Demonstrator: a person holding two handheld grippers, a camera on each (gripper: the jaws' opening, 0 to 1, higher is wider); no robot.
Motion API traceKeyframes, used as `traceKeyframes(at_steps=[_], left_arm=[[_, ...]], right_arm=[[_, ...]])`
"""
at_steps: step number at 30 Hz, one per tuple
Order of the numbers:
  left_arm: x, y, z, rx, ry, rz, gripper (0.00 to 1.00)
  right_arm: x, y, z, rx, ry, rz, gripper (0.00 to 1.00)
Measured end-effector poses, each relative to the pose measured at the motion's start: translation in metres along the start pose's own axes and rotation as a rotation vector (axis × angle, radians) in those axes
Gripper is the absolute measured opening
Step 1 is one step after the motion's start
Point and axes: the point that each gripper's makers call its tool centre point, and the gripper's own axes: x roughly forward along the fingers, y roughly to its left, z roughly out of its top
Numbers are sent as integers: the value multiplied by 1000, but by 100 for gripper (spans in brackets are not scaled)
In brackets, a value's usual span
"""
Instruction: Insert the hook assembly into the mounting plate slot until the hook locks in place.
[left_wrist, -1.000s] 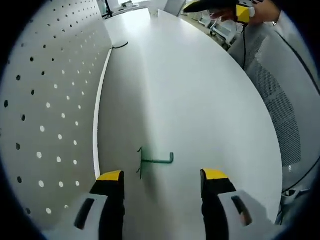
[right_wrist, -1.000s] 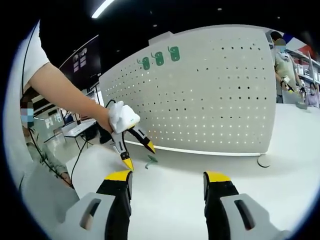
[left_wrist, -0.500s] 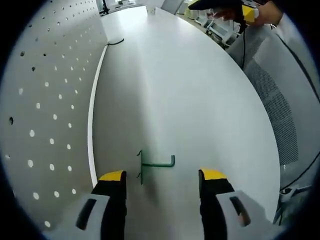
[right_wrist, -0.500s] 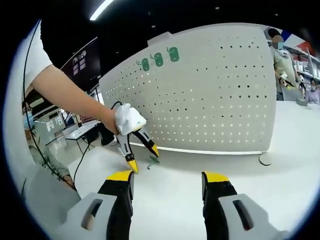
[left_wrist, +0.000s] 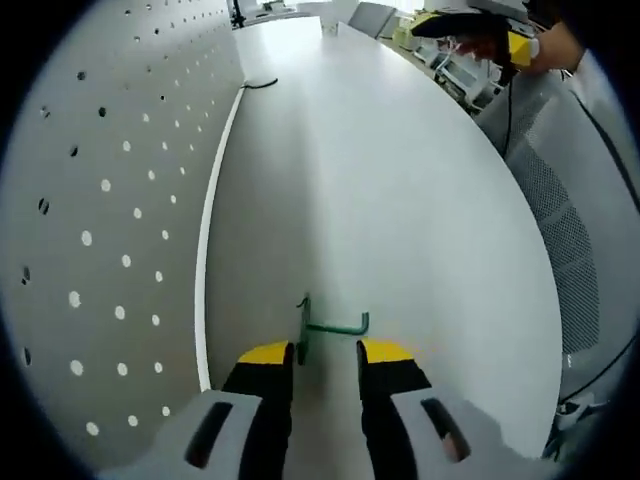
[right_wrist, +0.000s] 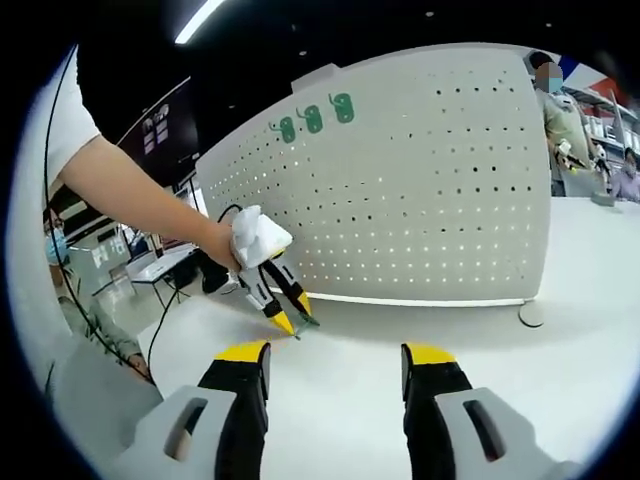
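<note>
Left hand-held gripper (left_wrist: 325, 352) nearly closed at green hook (left_wrist: 330, 326) — pegboard (left_wrist: 110, 230) beside.

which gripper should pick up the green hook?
Left. The left gripper has its jaws either side of the green hook on the table. The right gripper is open and well back from it.

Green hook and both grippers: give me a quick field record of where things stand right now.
hook: green hook lies flat on the white table, beside the pegboard
left gripper: left gripper at the hook, jaws narrowed around its plate end; contact unclear
right gripper: right gripper open, empty, held back over the table
pegboard: stands upright; three green hooks already near its top
insertion: not yet done
</note>
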Motion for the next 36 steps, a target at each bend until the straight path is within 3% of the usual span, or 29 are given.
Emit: traceKeyframes(at_steps=[11, 22, 36], left_arm=[[1, 5, 0, -7, 23, 57, 5], [1, 6, 0, 31, 24, 97, 3], [0, 8, 1, 16, -8, 129, 2]], right_arm=[[0, 0, 1, 4, -4, 2, 50], [0, 0, 0, -4, -2, 3, 50], [1, 1, -1, -11, 4, 7, 50]])
